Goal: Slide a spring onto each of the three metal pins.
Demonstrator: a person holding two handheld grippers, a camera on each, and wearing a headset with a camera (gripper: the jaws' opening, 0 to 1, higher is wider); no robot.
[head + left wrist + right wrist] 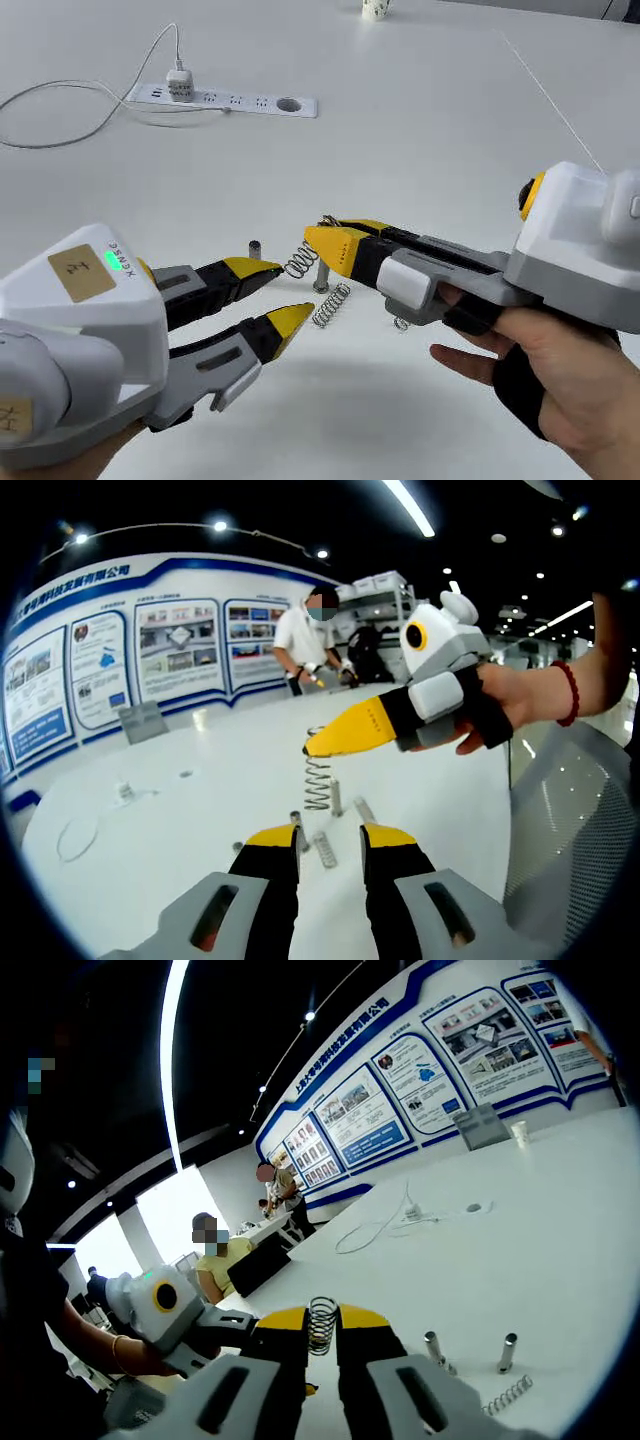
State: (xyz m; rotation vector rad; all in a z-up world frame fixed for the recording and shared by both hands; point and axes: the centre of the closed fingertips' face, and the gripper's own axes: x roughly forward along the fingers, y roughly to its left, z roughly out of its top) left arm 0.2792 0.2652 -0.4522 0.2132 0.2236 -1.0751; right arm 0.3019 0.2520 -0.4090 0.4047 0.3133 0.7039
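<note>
The right gripper (pixel 320 243) has its fingers closed on a spring (pixel 300 262), which hangs just beside an upright pin (pixel 321 278), well in from the table's far edge; a second pin (pixel 254 247) stands nearby. The left gripper (pixel 272 295) holds its fingers wide apart, gripping nothing; another spring (pixel 331 305) lies on the table (pixel 420 130) just past them.

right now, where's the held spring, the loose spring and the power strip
held spring (pixel 321 1325), right gripper view, middle coils
loose spring (pixel 331 305), head view, middle coils
power strip (pixel 235 101), head view, top face
</note>
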